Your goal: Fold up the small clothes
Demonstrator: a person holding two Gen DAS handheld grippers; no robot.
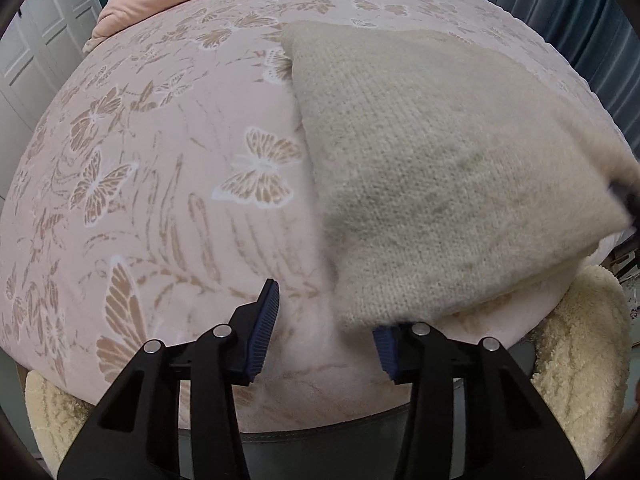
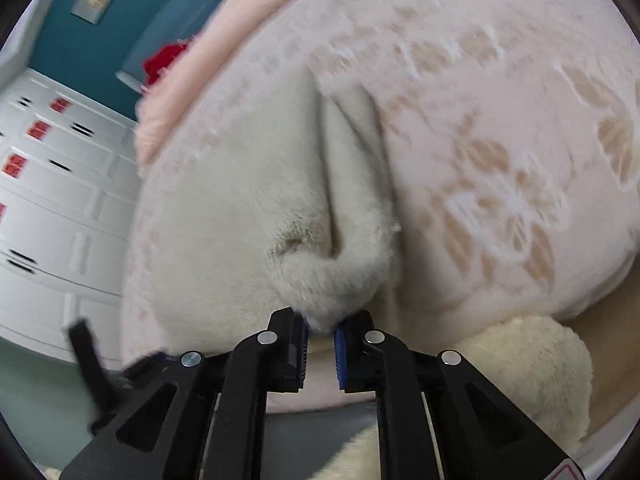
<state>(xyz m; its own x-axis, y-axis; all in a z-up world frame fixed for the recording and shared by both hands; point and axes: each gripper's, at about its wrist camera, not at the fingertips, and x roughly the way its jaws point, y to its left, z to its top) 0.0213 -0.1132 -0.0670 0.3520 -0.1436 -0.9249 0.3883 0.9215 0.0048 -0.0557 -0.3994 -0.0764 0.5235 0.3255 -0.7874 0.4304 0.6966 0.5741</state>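
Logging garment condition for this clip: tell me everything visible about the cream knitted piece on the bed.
The cream knitted garment looks like thick, fuzzy wool, folded into a rough wedge. It lies on the pink butterfly bedspread. The right gripper pinches one bunched corner. The left gripper stands open at its near edge, one pad under the fabric.

Soft, even indoor light, no glare; a faint shadow lies under the knitted garment (image 1: pixel 440 184). Fisheye bending curves the bedspread (image 1: pixel 160 200) around it, corners vignetted black. The right wrist view is motion-blurred throughout, the left sharper.
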